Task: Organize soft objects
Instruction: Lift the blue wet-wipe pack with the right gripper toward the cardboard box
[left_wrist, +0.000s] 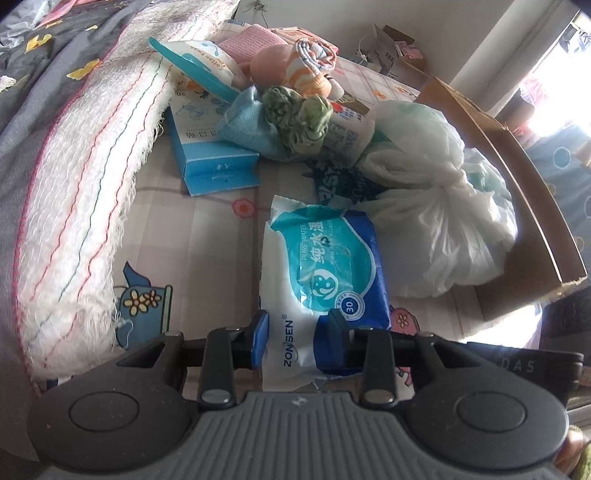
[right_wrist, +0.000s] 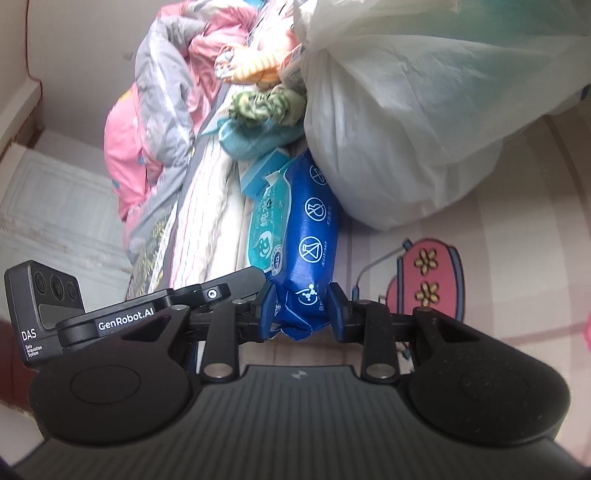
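Observation:
A blue and white wet wipes pack (left_wrist: 325, 258) lies on the cartoon-print bed sheet (left_wrist: 207, 258). My left gripper (left_wrist: 298, 332) is shut on its near end, blue pads pressed into both sides. In the right wrist view the same wipes pack (right_wrist: 306, 236) stands on edge. There my right gripper (right_wrist: 302, 308) is shut on its lower end, which is squeezed narrow. The other gripper's black body (right_wrist: 122, 321) shows just left of it. Soft things lie behind the pack: a green cloth bundle (left_wrist: 299, 118), a teal cloth (left_wrist: 251, 125) and an orange striped cloth (left_wrist: 306, 62).
A knotted white plastic bag (left_wrist: 424, 206) lies right of the pack, against an open cardboard box (left_wrist: 517, 192). A blue carton (left_wrist: 214, 162) lies behind on the left. A white fringed blanket (left_wrist: 85, 192) and a grey quilt (left_wrist: 44, 74) fill the left side.

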